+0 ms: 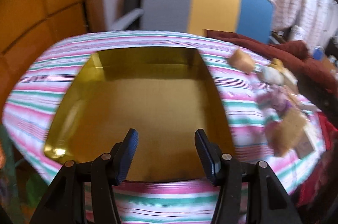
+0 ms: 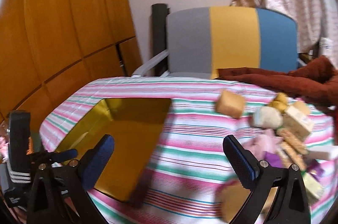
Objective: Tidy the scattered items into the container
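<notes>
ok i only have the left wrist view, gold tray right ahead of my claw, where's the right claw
Observer: the right claw hangs open over the pink and green striped cloth, beside the shallow gold cardboard tray.
Operator: holding anything
Observer: no, nothing sits between its blue padded fingers.
Operator: that blurry tan thing on my right, what is it
Observer: the far one is a tan cube-shaped block, lying apart from the pile of small packets.

Both views forward, seemingly sharing container (image 1: 147,101).
</notes>
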Available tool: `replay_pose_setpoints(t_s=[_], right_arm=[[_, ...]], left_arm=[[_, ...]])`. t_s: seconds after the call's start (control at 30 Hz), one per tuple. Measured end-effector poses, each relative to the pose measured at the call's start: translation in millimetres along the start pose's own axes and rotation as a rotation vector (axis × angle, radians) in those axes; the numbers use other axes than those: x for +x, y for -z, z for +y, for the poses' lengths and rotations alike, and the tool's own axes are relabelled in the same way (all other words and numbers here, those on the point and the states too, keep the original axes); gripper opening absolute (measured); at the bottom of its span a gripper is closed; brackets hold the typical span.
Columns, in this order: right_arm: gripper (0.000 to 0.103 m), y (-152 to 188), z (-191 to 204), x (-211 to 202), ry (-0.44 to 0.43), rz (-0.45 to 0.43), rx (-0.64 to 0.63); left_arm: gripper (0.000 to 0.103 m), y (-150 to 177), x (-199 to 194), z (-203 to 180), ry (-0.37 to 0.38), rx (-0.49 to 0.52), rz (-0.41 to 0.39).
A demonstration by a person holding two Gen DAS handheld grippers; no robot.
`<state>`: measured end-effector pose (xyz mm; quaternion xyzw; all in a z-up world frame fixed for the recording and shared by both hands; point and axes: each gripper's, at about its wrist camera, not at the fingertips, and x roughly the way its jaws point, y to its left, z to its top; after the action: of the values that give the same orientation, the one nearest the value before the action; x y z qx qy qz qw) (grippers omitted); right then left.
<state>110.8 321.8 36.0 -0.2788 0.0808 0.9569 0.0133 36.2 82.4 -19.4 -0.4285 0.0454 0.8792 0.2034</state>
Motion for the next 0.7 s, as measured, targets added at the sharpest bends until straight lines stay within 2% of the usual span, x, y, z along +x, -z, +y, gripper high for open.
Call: replay_pose_setpoints(t_s=[0.17,0.37,0.4,0.5,0.57,0.63,0.7], right_arm=[[0.103,3.8,-56.5,-10.1,0.105,0.048,0.077],[0.103,20.8,-135.5,-21.2,0.210,0.196,0.226],[0.103,25.2,-147.2,-22.8,0.224,0.217,0.248],[0.103,39.2,-172.0,-24.2,0.253,0.292,0.302],[0.103,43.0,-177.7,-22.8,0.235,0.334,0.355],[0.103,45.4,-179.9,-19.2,0.172,0.368,0.393],[0.103,49.0,-175.0,-14.1,0.200,0.419,0.350]], left_arm=[[0.057,1.2,5.1,-27.0,0.233,-0.009,0.058],[0.057,2.2,5.1,-58.0,0.304,0.063,0.062],[0.057,1.4,7.4,-66.1,0.353,0.076,0.076],[0.058,1.0,12.6,-78.7,0.403,0.082,0.112],[0.062,-1.4,17.5,-93.0,0.424,0.116,0.126],[0.065,-3.6,18.8,-104.3,0.442,0.143,0.129],[0.068,-5.5,19.6,-118.5,0.476,0.189,0.134]])
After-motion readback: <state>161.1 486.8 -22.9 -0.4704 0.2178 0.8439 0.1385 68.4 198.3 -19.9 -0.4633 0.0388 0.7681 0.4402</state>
